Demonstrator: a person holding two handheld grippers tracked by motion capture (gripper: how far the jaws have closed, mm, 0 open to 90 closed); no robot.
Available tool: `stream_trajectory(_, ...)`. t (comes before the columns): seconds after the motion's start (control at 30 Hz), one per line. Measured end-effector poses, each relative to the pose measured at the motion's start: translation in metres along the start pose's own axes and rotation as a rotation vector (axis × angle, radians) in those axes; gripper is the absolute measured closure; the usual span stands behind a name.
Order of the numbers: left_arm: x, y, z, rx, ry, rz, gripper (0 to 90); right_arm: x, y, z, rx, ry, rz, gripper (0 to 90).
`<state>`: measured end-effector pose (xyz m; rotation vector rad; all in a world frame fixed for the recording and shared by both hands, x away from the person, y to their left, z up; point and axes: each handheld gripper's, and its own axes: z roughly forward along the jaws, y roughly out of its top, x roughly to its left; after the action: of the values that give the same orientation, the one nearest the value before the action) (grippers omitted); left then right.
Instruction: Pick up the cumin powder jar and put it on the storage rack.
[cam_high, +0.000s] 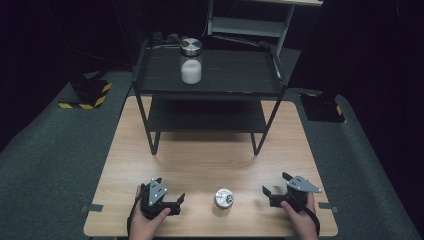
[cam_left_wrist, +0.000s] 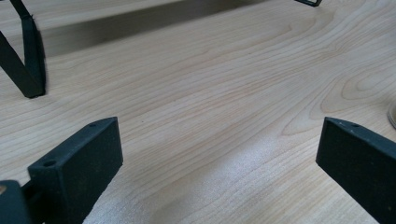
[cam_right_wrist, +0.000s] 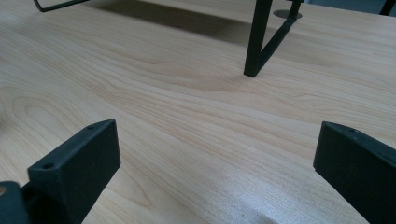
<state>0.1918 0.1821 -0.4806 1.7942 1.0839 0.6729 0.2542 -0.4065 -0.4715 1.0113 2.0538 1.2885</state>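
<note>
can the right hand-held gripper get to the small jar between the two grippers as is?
Probably yes. The right hand-held gripper sits with jaws open beside the small metal-lidded jar, with bare wooden table between them.

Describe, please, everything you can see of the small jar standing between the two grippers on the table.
The small jar stands upright on the wooden table near its front edge, about midway between the left gripper and right gripper. It looks clear-walled with a shiny silver lid seen from above. Neither gripper touches it. What it contains cannot be made out.
</note>
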Motion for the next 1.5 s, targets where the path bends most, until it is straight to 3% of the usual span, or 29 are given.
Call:
stream_trajectory(0.1, 0.000, -0.003, -0.002, -0.011, -0.011, 0.004, 1.0, -0.001, -0.001, 0.000, -0.003, 0.000, 0.014, 0.2)
stream_trajectory(0.27, 0.000, -0.002, -0.002, -0.006, -0.012, 0.013, 0.8, -0.001, -0.001, -0.002, -0.013, 0.012, -0.001, 0.3)
stream_trajectory(0.43, 0.001, -0.001, -0.001, -0.001, -0.018, 0.010, 0.8, 0.006, 0.003, -0.010, -0.055, 0.022, -0.010, 0.2)
stream_trajectory(0.67, 0.001, 0.000, -0.001, 0.001, -0.024, 0.020, 0.8, 0.020, 0.008, -0.020, -0.130, 0.090, -0.029, 0.1)
stream_trajectory(0.7, 0.001, 0.000, -0.001, 0.002, -0.026, 0.019, 0.8, 0.024, 0.009, -0.020, -0.144, 0.120, -0.035, 0.1)
stream_trajectory(0.77, 0.001, 0.000, -0.001, 0.004, -0.027, 0.020, 0.8, 0.026, 0.010, -0.020, -0.146, 0.130, -0.043, 0.1)
stream_trajectory(1.03, 0.001, 0.001, 0.000, 0.006, -0.031, 0.018, 0.8, 0.049, 0.018, -0.009, -0.139, 0.250, -0.087, 0.1)
stream_trajectory(1.17, 0.001, 0.001, 0.000, 0.006, -0.038, 0.022, 0.8, 0.056, 0.020, -0.005, -0.129, 0.273, -0.115, 0.1)
stream_trajectory(1.5, 0.002, 0.001, 0.000, 0.008, -0.043, 0.019, 0.8, 0.066, 0.020, 0.007, -0.135, 0.333, -0.094, 0.1)
